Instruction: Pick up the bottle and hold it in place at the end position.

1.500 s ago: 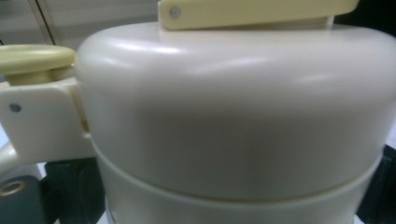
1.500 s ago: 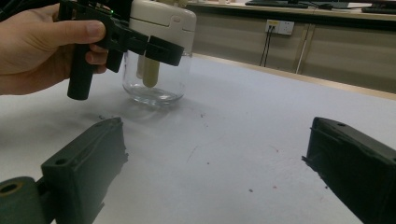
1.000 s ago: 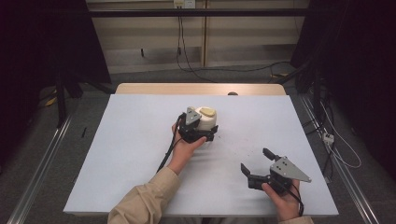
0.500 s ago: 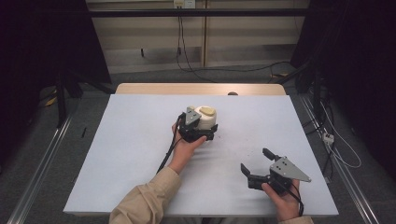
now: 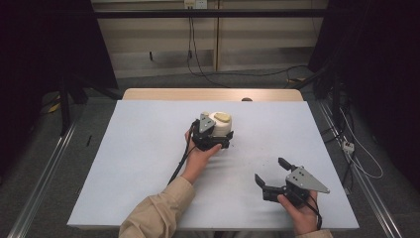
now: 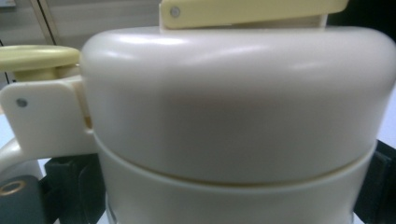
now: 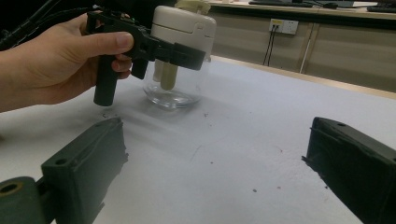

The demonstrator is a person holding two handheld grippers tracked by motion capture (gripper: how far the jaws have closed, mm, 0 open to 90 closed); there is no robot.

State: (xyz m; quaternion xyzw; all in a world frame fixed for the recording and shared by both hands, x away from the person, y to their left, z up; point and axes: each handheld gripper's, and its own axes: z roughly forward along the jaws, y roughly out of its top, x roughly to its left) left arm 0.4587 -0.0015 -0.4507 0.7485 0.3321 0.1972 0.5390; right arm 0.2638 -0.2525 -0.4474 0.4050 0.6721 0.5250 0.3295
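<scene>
A glass jar [image 5: 219, 130] with a cream plastic lid [image 6: 238, 98] stands upright on the white table [image 5: 138, 168], a little beyond the table's middle. The left gripper [image 5: 212, 135] is at the jar from the near side, one black jaw on each flank just under the lid. From the right gripper view the jaws look closed against the jar's neck, and in the left gripper view the lid sits close up with dark jaw edges at both lower corners — so the jar seems clamped, though it has not left the table.

The right gripper [image 5: 270, 171] rests nearer the person than the jar and well off to its right, jaws spread wide and holding nothing.

The step in hand looks like steadying the jar with the left gripper. The lid carries a pale yellow lever [image 6: 252, 11] on top and a hinge piece at one side. The next move probably belongs to the right gripper — travel across to the jar, come in above the left gripper's jaws, and work that lever or lid while the left one keeps the glass from sliding or tipping.
</scene>
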